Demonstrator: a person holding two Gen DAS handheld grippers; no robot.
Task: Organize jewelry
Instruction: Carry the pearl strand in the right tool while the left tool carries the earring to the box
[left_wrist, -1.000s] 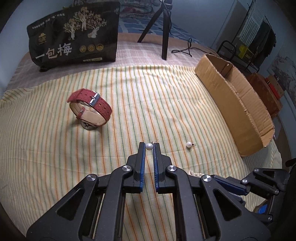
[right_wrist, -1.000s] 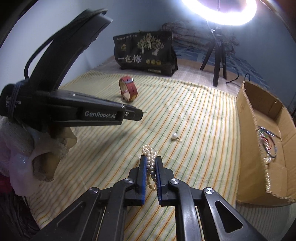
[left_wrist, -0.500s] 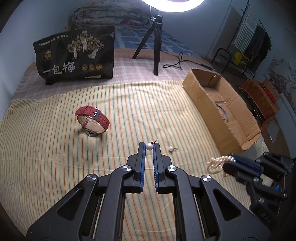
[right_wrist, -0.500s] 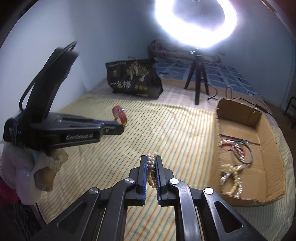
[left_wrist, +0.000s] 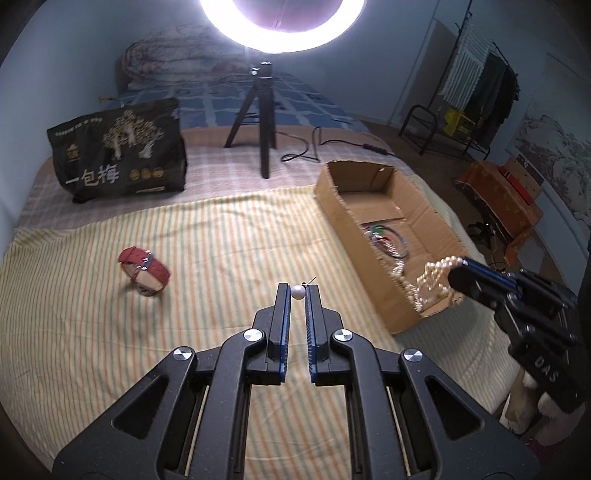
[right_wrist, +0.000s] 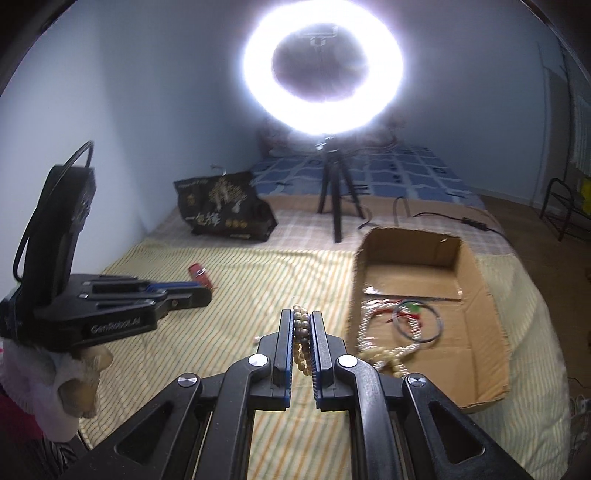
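Pearl earring (left_wrist: 297, 291) hides second earring.

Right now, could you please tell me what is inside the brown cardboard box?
Inside the brown cardboard box lie thin coloured bangles and a pearl bead strand. The right fingers hide part of its near left corner.

One watch (left_wrist: 145, 271), one cardboard box (left_wrist: 424, 216), one black bag (left_wrist: 118, 153), two grippers (left_wrist: 297, 290) (right_wrist: 303, 319).

cardboard box (left_wrist: 391, 266) walls beside open striped cloth (left_wrist: 221, 240)
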